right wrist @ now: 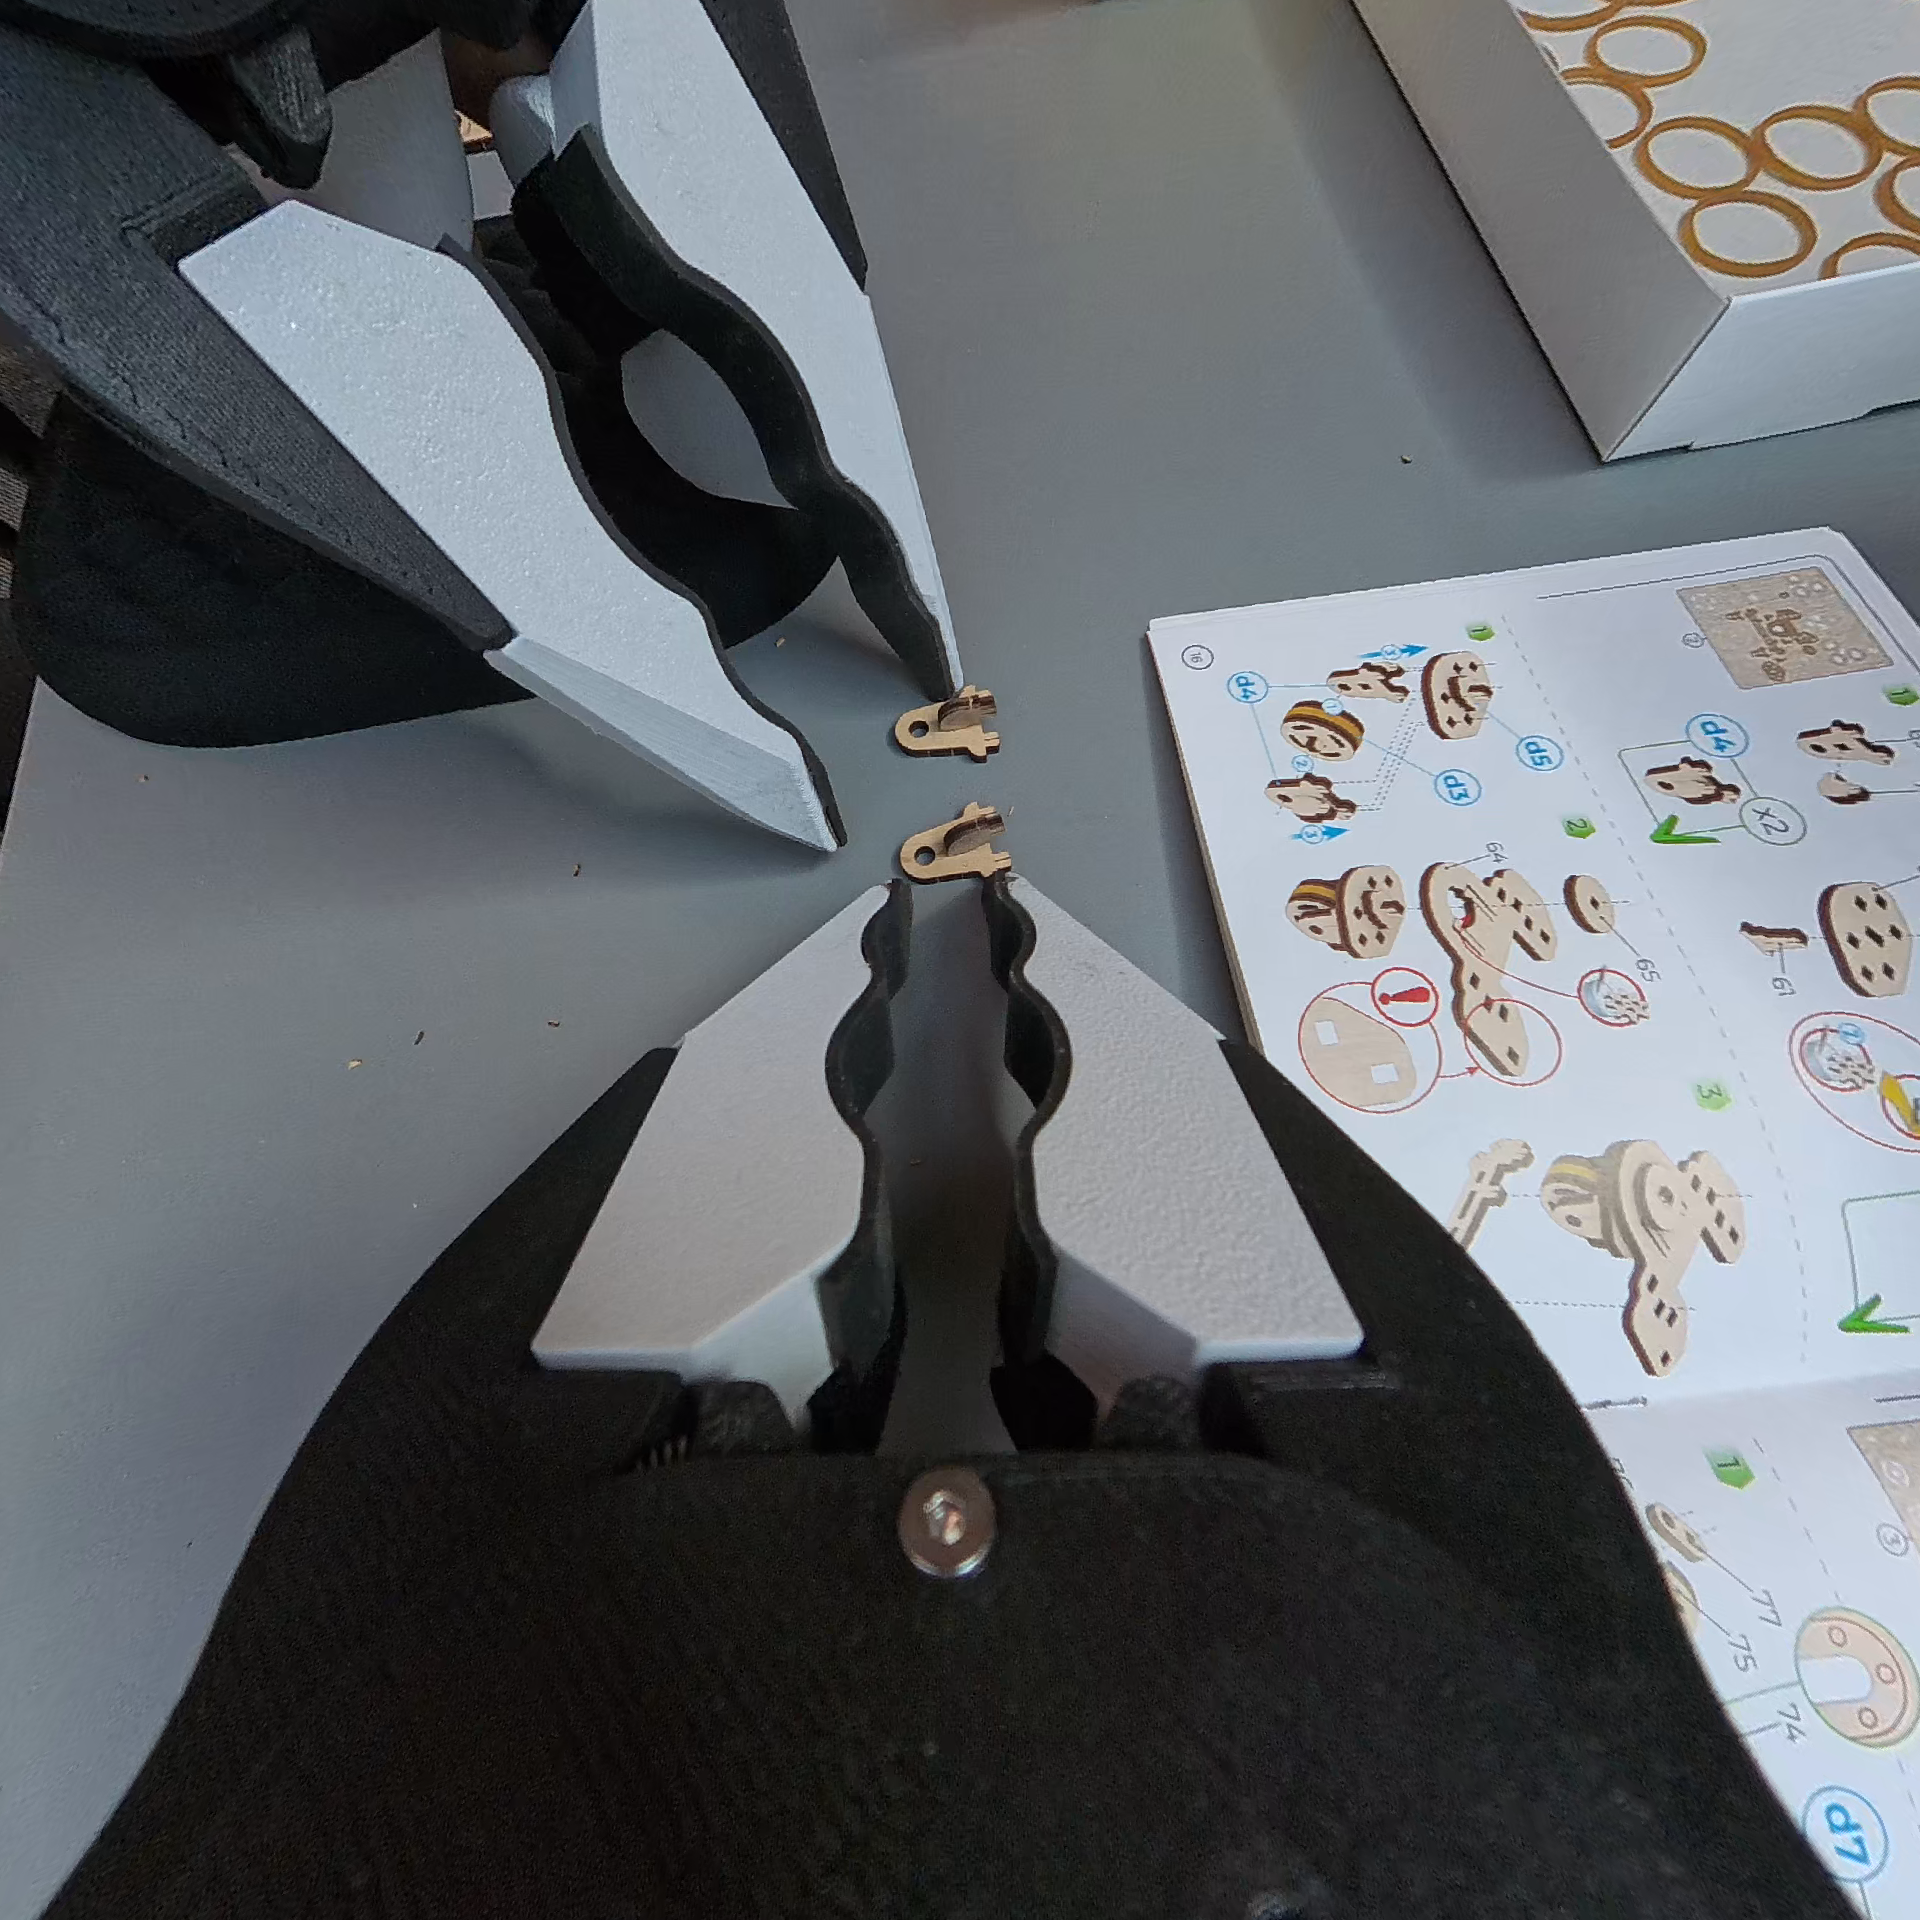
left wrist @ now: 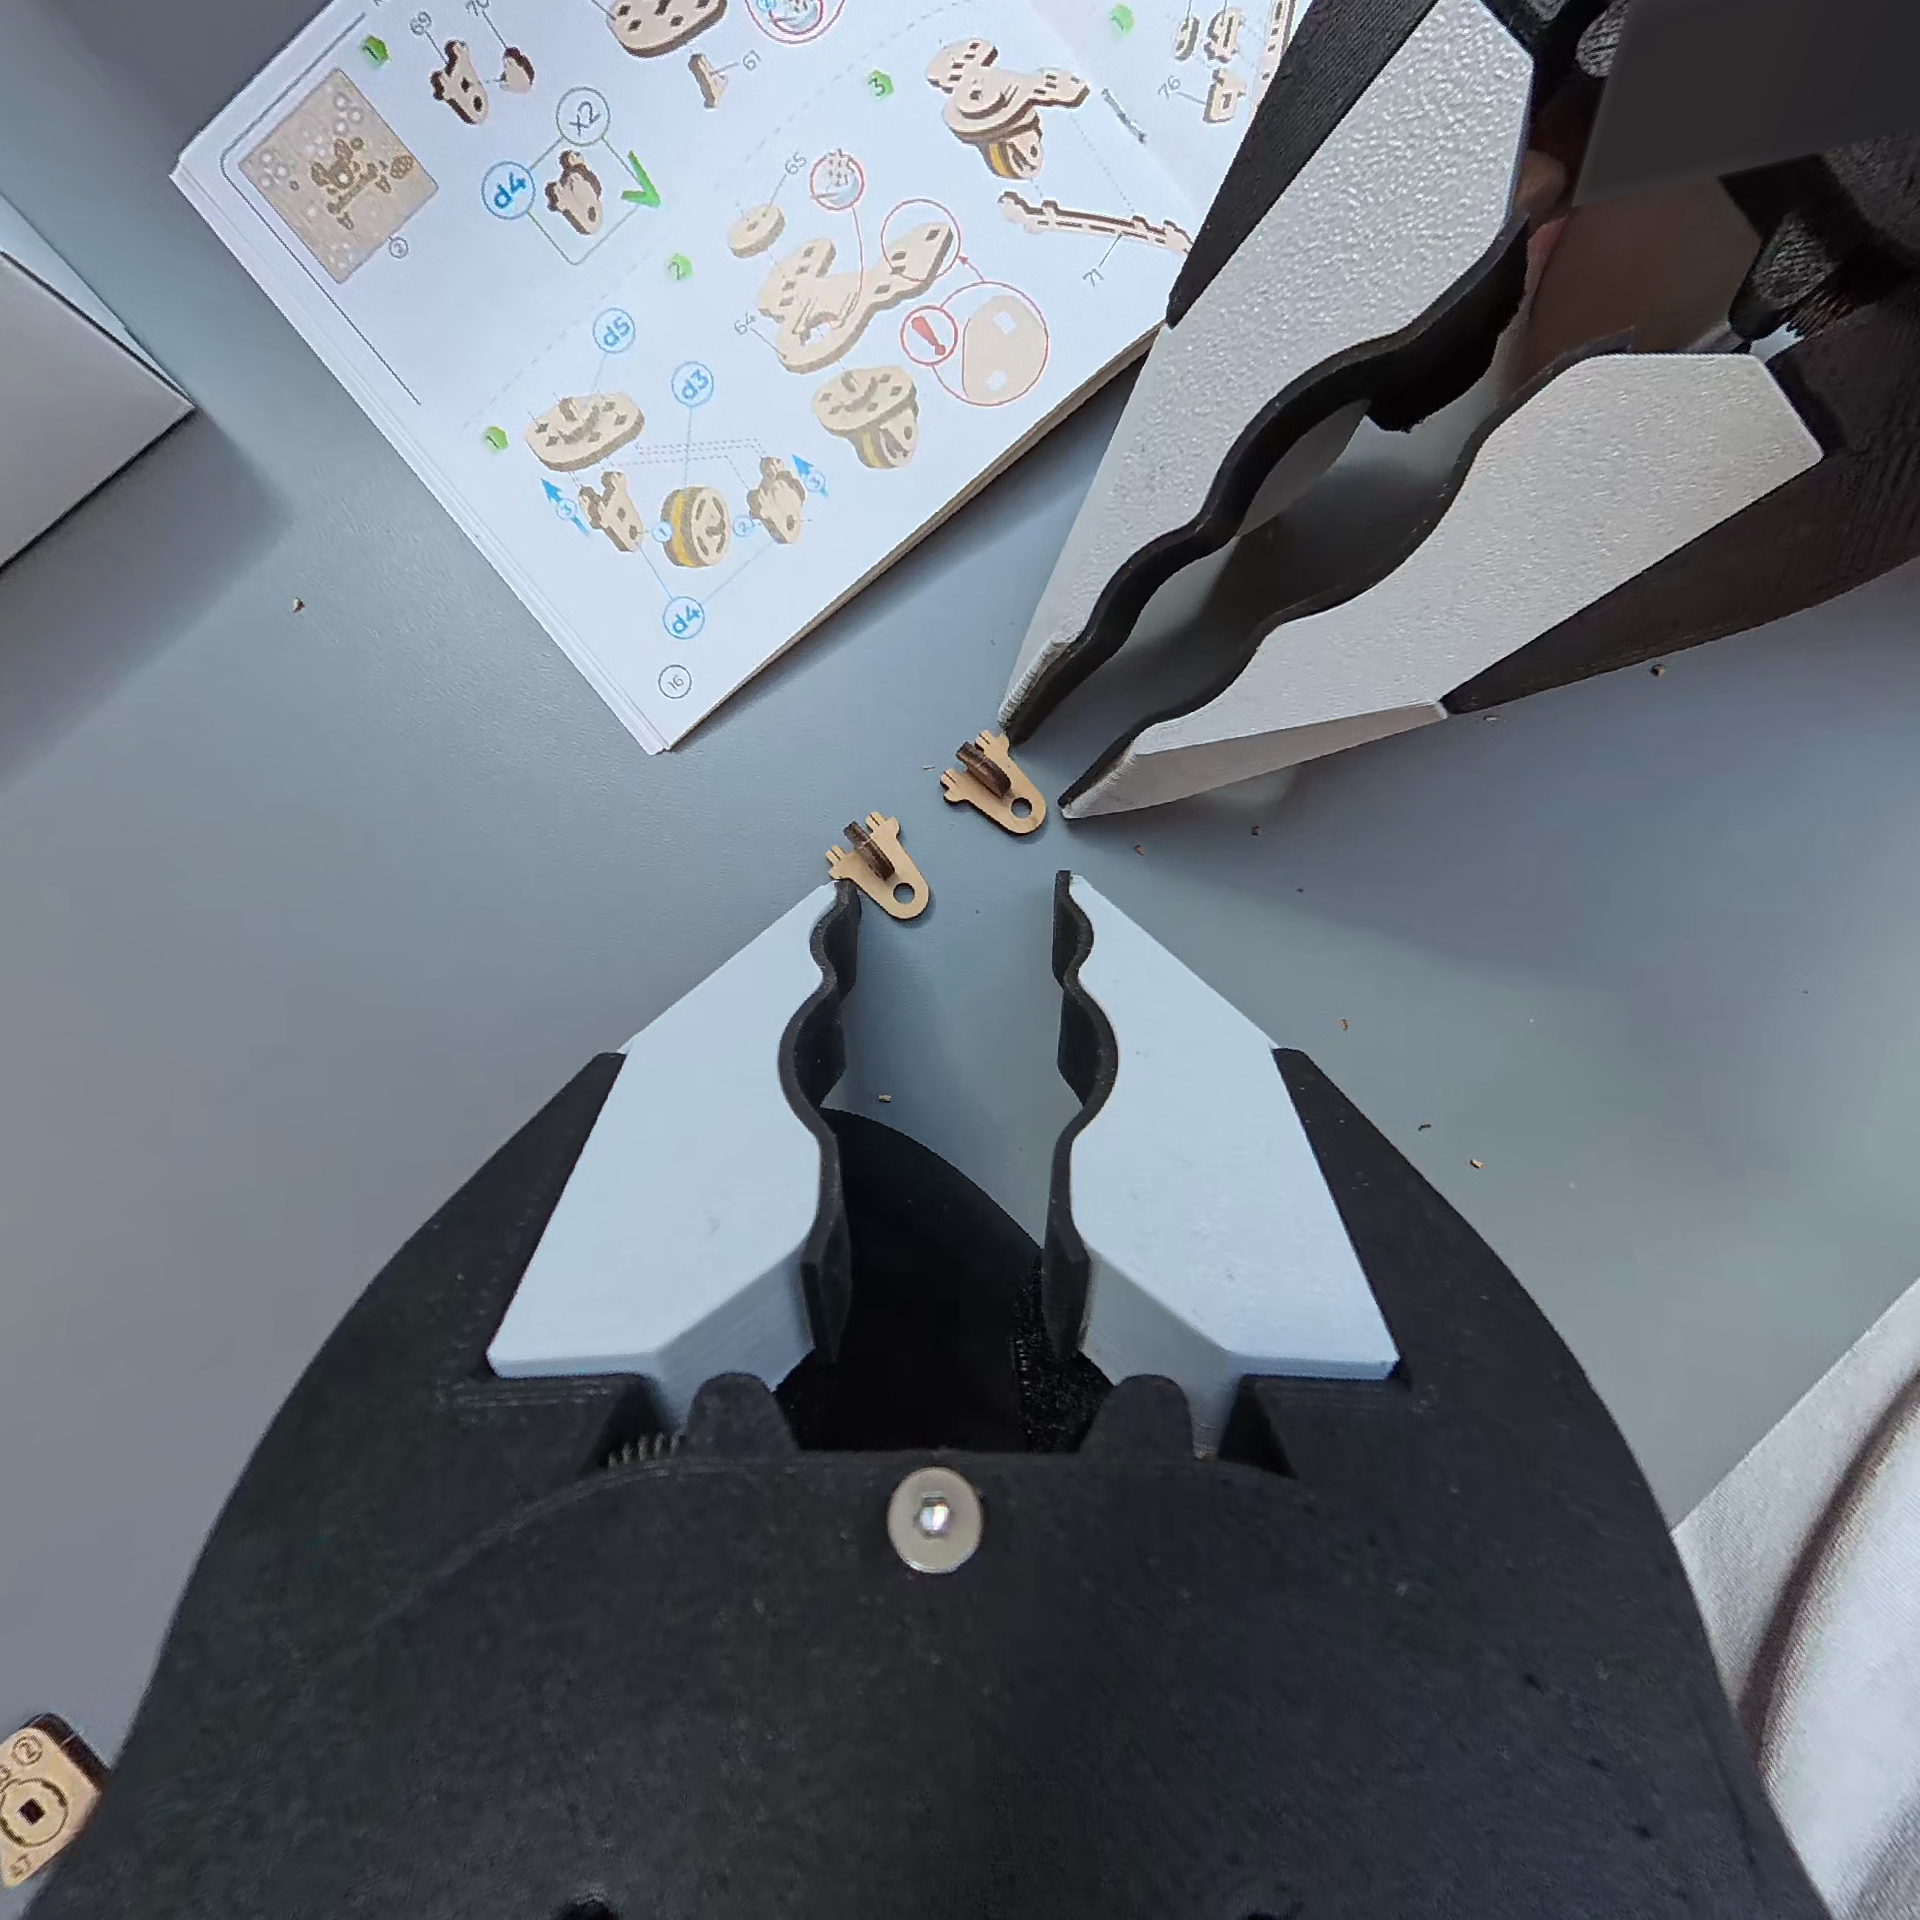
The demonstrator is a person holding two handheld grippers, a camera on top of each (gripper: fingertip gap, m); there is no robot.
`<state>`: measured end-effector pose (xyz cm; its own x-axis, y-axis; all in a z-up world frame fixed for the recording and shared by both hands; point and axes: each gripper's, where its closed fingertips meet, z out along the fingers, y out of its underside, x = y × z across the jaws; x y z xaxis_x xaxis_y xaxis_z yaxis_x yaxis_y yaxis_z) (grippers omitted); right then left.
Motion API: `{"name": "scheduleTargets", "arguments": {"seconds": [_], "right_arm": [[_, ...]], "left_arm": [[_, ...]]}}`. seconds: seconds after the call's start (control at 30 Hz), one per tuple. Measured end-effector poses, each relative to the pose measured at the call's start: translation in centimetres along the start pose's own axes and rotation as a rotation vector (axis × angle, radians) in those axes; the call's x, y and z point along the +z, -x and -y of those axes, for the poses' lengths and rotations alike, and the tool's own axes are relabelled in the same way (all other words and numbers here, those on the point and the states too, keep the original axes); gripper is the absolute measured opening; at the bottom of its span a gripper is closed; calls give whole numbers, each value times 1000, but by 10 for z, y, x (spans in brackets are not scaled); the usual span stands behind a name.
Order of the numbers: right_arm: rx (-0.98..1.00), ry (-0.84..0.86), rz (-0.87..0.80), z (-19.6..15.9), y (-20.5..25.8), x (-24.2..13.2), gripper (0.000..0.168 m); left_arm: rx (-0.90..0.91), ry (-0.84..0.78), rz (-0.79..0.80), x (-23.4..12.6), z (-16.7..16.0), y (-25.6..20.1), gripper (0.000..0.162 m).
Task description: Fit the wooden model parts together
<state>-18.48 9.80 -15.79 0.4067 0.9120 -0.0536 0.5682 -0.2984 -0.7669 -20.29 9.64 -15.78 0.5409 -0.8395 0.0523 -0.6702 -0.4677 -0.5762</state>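
Observation:
Two small flat wooden parts, each with a round hole and an upright tab slotted in, lie apart on the grey table. One part [left wrist: 881, 864] [right wrist: 951, 722] lies at the tip of my left gripper's left finger. The other part [left wrist: 995, 784] [right wrist: 956, 844] lies just ahead of my right gripper's tips. My left gripper [left wrist: 954, 891] is open wide and empty; it also shows in the right wrist view [right wrist: 891, 762]. My right gripper [right wrist: 948, 886] is open by a narrow gap and empty; it also shows in the left wrist view [left wrist: 1042, 767]. The two grippers face each other.
An open instruction booklet [left wrist: 727, 312] [right wrist: 1558, 935] lies beside the parts. A white box with a gold ring pattern [right wrist: 1662, 312] stands beyond it. A wooden sheet piece [left wrist: 31, 1808] lies at the near left. A pale sleeve [left wrist: 1818, 1558] shows at the right. Wood crumbs dot the table. The grippers are tip to tip, or close to it.

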Motion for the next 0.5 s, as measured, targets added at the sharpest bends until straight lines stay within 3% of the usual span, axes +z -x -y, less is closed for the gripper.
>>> {"name": "scheduleTargets", "arguments": {"seconds": [0.5], "right_arm": [[-14, -11, -76, 4, -5, 2, 19]], "left_arm": [[-12, -14, 10, -1, 0, 1, 36]]}}
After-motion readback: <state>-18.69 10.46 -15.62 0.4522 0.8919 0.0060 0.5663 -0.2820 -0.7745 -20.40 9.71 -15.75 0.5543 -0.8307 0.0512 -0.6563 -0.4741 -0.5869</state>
